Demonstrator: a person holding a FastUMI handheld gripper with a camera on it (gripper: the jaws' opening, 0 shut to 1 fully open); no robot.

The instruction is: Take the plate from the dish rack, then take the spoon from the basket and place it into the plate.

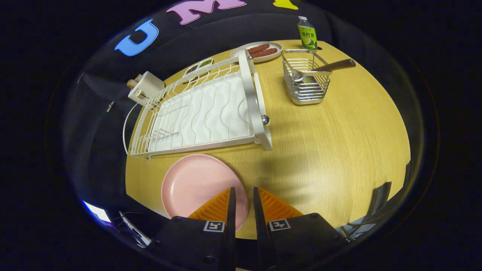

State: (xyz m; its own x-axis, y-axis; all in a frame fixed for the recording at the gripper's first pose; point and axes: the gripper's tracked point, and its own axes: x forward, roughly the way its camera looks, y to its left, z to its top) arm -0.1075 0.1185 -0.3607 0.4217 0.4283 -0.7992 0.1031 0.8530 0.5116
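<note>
The hand-held gripper (243,192) hung above the near edge of the bench (339,150), its fingers drawn almost together with only a thin gap between them and nothing held. The pink plate (196,184) lay flat on the bench just ahead of the fingers and a little to the left, with its near right rim hidden under the left finger. Behind the plate stood the white dish rack (203,113), which had no dishes in it, so the first part of the task looked finished. The spoon (324,68) was in the wire basket (307,84) at the far right, well apart from the plate, with its brown handle leaning out over the right rim. I judged that the risk was in the next grasp: the handle was thin and tilted, so the fingers could slip on it, or the spoon could catch on the wires and pull the light basket over. The green bottle (307,34) behind the basket could also be knocked.
</note>
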